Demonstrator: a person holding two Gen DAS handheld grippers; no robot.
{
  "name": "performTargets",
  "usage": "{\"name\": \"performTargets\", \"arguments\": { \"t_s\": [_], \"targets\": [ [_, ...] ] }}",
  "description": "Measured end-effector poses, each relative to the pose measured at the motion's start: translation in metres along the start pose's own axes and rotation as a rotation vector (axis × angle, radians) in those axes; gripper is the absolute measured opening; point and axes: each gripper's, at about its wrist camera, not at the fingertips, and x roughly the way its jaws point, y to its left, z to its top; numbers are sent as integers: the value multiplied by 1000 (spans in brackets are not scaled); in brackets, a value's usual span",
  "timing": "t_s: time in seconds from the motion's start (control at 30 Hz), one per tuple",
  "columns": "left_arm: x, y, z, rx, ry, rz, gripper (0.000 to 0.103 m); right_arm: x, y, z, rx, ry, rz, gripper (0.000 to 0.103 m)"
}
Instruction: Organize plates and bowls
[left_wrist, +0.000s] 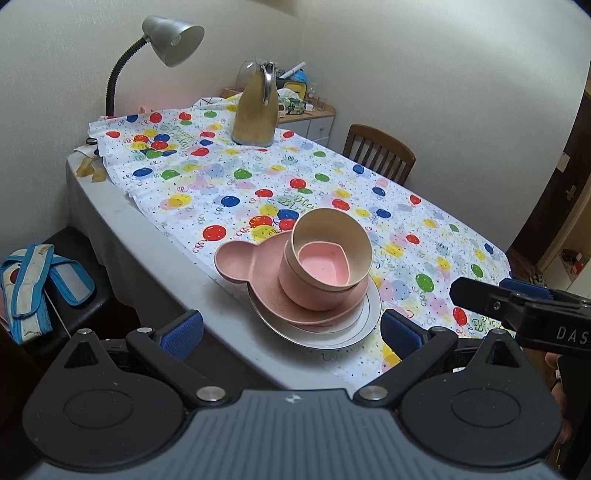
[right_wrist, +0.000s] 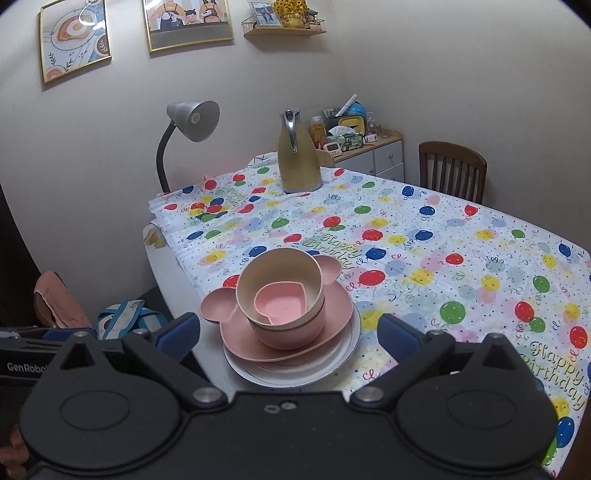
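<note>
The dishes stand in one stack near the close edge of the surface (right_wrist: 177, 266), partly on the balloon-print birthday cloth (right_wrist: 424, 258) and partly on bare white top; at the bottom a white plate (right_wrist: 317, 373), on it a pink bear-shaped plate (right_wrist: 218, 306), then a pink bowl (right_wrist: 284, 334), a cream bowl (right_wrist: 258, 284) nested in that, and a small pink heart-shaped dish (right_wrist: 280, 304) inside.

The stack lies straight ahead of the right gripper (right_wrist: 288, 334), centred in the gap between its blue pads, which are spread wide and hold nothing; the left gripper (left_wrist: 291, 328) is likewise spread and empty, with the stack ahead and a little right of its centre; I would judge the right one better lined up.

The bear plate is the only piece with a direction; its ears point away toward the lamp (right_wrist: 192, 118) side, one ear overhanging the stack on the left, so its long axis seems to run near-to-far and slightly leftward.

A yellow thermos jug (right_wrist: 297, 166) stands well apart at the far end.
</note>
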Motion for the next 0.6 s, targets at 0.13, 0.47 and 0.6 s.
{"name": "performTargets", "arguments": {
  "t_s": [0.13, 0.47, 0.6],
  "targets": [
    [-2, 1, 1, -2, -7, 4, 103, -1, 2, 0, -8, 1, 2, 103],
    [-8, 5, 1, -12, -14, -4, 103, -3, 10, 1, -34, 6, 3, 103],
    [-9, 7, 2, -17, -13, 5, 103, -5, 13, 3, -38, 4, 2, 103]
  ]
}}
